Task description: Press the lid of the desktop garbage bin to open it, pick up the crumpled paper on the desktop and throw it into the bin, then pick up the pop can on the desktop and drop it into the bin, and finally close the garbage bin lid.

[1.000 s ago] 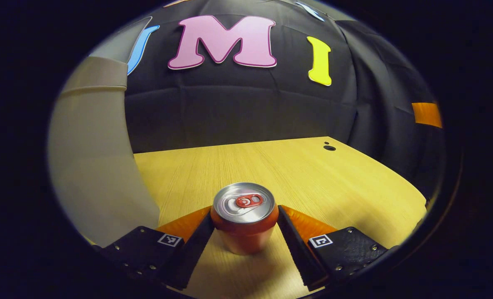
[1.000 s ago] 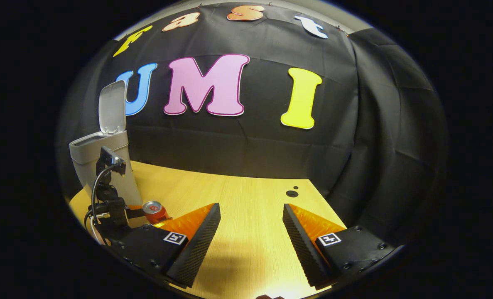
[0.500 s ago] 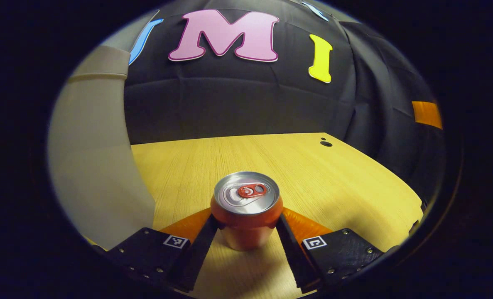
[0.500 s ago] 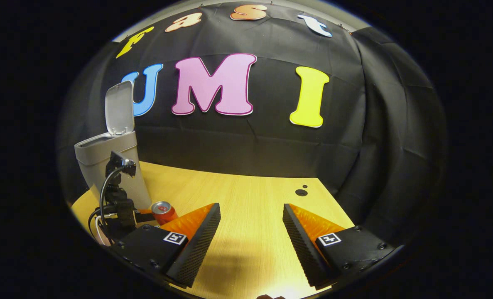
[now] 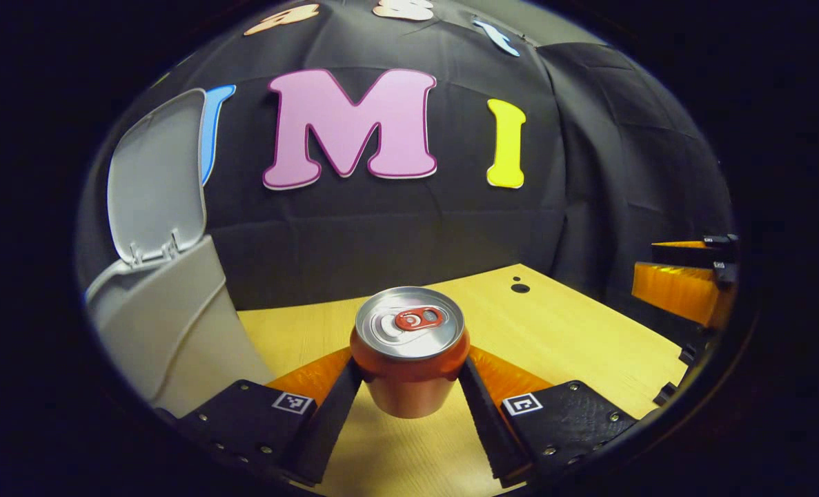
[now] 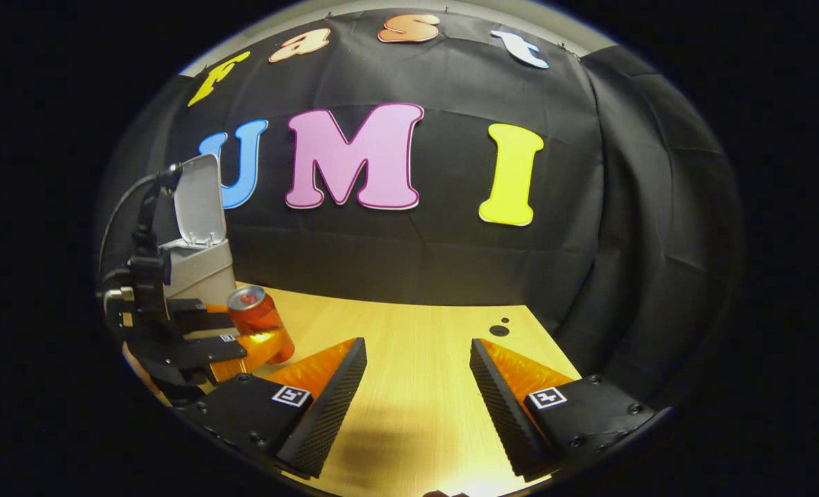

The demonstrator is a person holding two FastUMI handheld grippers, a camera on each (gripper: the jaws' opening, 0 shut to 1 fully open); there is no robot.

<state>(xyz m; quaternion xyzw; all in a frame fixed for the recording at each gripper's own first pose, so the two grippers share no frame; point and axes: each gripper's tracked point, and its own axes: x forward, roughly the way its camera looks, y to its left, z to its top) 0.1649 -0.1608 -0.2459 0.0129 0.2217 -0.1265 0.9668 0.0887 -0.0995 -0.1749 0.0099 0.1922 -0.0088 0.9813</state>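
Where it stood before, pop can (image 5: 409, 352) now lifted, left tongs (image 5: 408, 386) clamped

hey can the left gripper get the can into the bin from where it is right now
Probably yes. The left gripper is shut on the can, held off the table. The bin stands just beside it with its lid upright, so the mouth looks free; the can must rise above the rim.

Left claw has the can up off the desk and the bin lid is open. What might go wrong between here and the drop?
1. The left claw grips the pop can only by its sides, low down; the smooth can might slip or tilt.
2. The bin mouth looks narrow beside the can, so it may catch the rim.
3. The upright lid could get knocked shut by the claw.
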